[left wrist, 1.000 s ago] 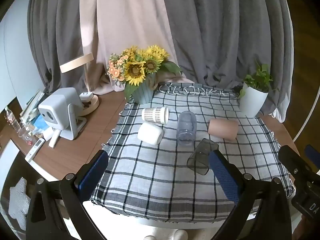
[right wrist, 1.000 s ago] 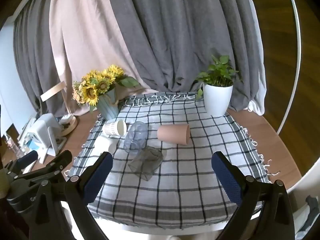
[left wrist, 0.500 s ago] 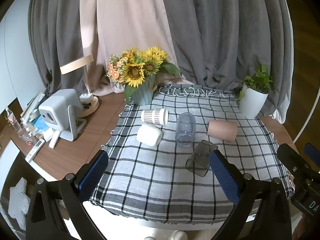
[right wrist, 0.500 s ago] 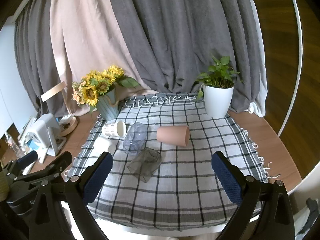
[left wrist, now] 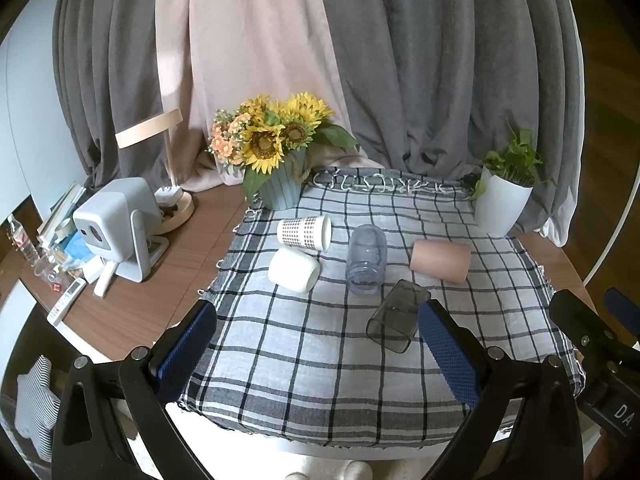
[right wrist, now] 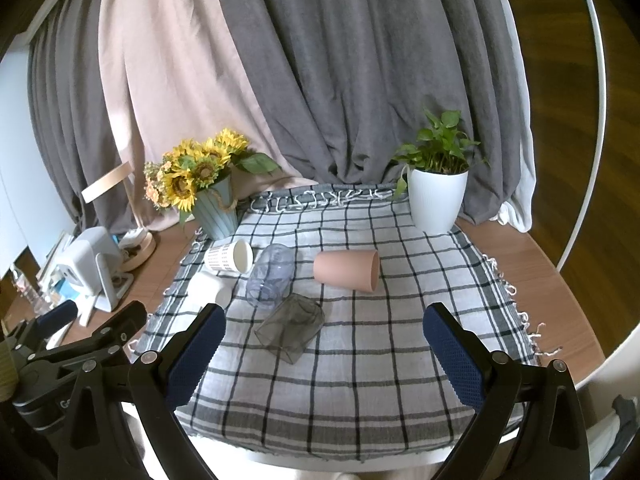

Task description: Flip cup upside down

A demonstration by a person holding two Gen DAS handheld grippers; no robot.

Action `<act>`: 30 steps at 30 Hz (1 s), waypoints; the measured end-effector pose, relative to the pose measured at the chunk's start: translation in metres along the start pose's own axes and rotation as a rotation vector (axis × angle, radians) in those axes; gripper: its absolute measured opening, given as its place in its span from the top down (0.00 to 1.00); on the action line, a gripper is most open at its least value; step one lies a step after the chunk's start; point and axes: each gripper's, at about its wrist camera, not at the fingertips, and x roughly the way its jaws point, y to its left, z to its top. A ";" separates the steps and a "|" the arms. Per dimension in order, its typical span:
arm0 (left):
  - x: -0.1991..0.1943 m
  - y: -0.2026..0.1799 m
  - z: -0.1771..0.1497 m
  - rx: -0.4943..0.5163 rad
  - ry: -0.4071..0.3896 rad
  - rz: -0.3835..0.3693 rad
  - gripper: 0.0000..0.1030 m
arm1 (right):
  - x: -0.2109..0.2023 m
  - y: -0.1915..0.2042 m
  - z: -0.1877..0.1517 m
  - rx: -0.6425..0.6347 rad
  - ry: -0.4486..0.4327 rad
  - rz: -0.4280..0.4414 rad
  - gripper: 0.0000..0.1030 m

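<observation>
Several cups lie on their sides on a checked cloth (left wrist: 320, 364) (right wrist: 360, 364): a smoky grey square cup (left wrist: 396, 317) (right wrist: 291, 327), a clear bluish cup (left wrist: 366, 259) (right wrist: 270, 275), a pink cup (left wrist: 440, 261) (right wrist: 347, 270), a plain white cup (left wrist: 293, 270) (right wrist: 211, 288) and a white dotted cup (left wrist: 305, 233) (right wrist: 229, 257). My left gripper (left wrist: 316, 354) is open and empty, held above the cloth's near edge. My right gripper (right wrist: 324, 354) is open and empty, also short of the cups.
A sunflower vase (left wrist: 280, 192) (right wrist: 216, 216) stands at the cloth's back left, a white plant pot (left wrist: 500, 208) (right wrist: 436, 204) at the back right. A white projector (left wrist: 116, 228) (right wrist: 90, 264), a lamp base and clutter sit left on the wooden table.
Both grippers have pulled back and risen slightly; the cups sit a little farther away in both views. Nothing on the cloth has moved.
</observation>
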 end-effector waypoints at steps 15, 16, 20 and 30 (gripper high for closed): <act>0.001 -0.003 -0.001 0.000 0.000 0.005 0.00 | 0.002 0.002 -0.002 0.001 0.001 -0.003 0.03; 0.001 -0.002 -0.001 -0.001 0.000 0.003 0.00 | 0.002 0.004 -0.001 -0.001 0.000 -0.004 0.03; 0.001 -0.003 -0.003 -0.002 0.002 0.002 0.00 | 0.003 0.002 -0.001 0.003 0.003 -0.003 0.03; 0.001 -0.004 -0.002 -0.001 0.003 0.001 0.00 | 0.005 0.001 -0.002 0.003 0.009 0.000 0.03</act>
